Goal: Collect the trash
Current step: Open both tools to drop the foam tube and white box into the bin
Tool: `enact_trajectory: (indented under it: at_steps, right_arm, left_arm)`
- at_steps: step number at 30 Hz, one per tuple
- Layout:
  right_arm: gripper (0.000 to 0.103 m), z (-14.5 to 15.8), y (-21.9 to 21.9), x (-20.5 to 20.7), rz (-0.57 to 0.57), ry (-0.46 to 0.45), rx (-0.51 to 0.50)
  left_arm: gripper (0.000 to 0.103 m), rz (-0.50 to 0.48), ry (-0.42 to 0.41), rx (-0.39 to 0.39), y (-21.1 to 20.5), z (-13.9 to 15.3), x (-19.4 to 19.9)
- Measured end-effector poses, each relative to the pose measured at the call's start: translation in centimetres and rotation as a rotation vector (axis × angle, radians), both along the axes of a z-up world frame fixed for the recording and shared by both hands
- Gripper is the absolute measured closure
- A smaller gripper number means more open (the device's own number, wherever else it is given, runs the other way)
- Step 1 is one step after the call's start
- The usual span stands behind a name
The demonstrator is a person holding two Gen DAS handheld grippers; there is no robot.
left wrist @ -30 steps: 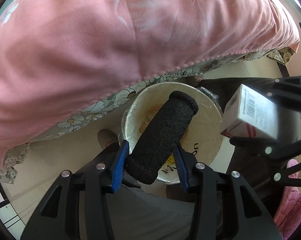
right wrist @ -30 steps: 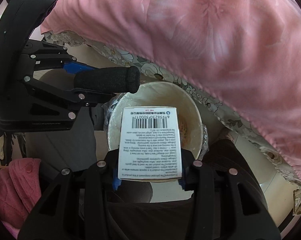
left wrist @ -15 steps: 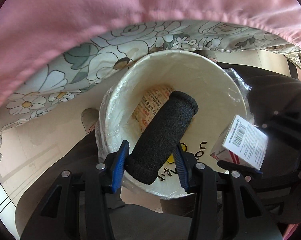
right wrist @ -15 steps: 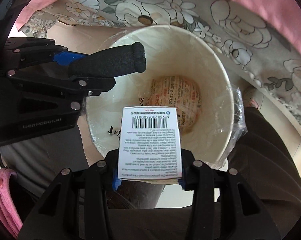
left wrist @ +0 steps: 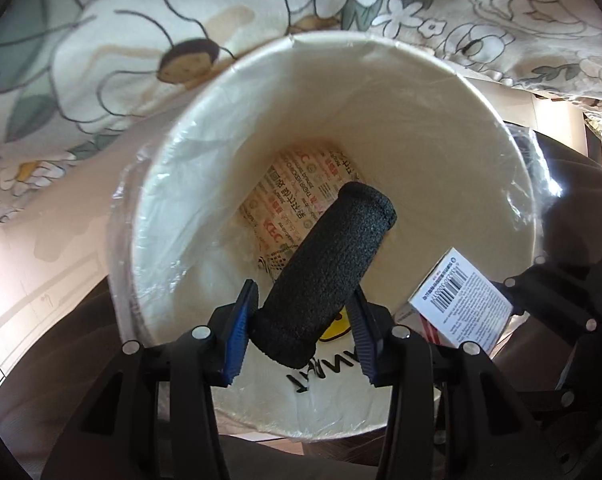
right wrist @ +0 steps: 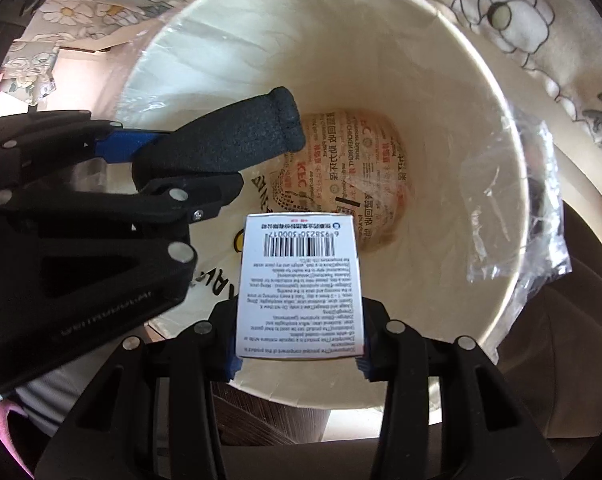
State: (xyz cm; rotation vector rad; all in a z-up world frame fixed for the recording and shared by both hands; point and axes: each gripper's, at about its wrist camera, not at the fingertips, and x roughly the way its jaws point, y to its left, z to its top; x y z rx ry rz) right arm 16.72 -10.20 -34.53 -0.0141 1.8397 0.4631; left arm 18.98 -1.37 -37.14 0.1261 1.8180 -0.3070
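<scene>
Over the bin mouth, left wrist view: left tongs (left wrist: 303, 326) are clamped on the black foam roll (left wrist: 327, 270), blue pads pressing its near end from both sides. Roll's long axis runs from the pads up toward 1 o'clock, free end already inside the rim of the lined paper bin (left wrist: 461, 128) and above the printed wrapper (left wrist: 301, 196) on the bottom. Right tongs' white carton (left wrist: 461, 306) sits at 3 o'clock, at the bin's near-right rim, close beside the roll but apart from it. Right wrist view: right tongs (right wrist: 299, 354) are clamped on the carton (right wrist: 299, 284), long axis straight out toward 12 o'clock, barcode end over the bin's interior. Bin opening lies dead ahead and below; wrapper (right wrist: 349, 168) at 12 to 1 o'clock beyond the carton's tip. Left tongs (right wrist: 169, 172) come in from 9 o'clock with the roll (right wrist: 229, 140) pointing toward 2 o'clock. Judgement: both items are over the opening, neither hand clearly nearer; letting go should drop both in. Loose liner flap (right wrist: 513, 200) at 3 o'clock is clear of both.
</scene>
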Motion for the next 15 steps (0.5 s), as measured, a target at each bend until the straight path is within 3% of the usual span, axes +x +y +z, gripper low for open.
enact_trajectory:
  at_steps: [5, 7, 8, 15]
  right_arm:
    - [0.058, -1.0, 0.2, 0.3, 0.006, 0.014, -0.047]
    - [0.046, -2.0, 0.4, 0.5, -0.001, 0.030, -0.058]
    - [0.044, -2.1, 0.1, 0.6, -0.007, 0.033, -0.059]
    - [0.044, -2.1, 0.4, 1.0, -0.014, 0.037, -0.040]
  left_arm:
    - [0.054, 0.018, 0.016, 0.011, 0.5, -1.0, 0.2]
    - [0.040, 0.033, 0.030, 0.018, 0.1, -1.1, 0.4]
    - [0.037, 0.044, 0.032, 0.019, 0.2, -1.2, 0.4]
    - [0.036, 0.027, 0.025, 0.020, -0.6, -0.7, 0.3]
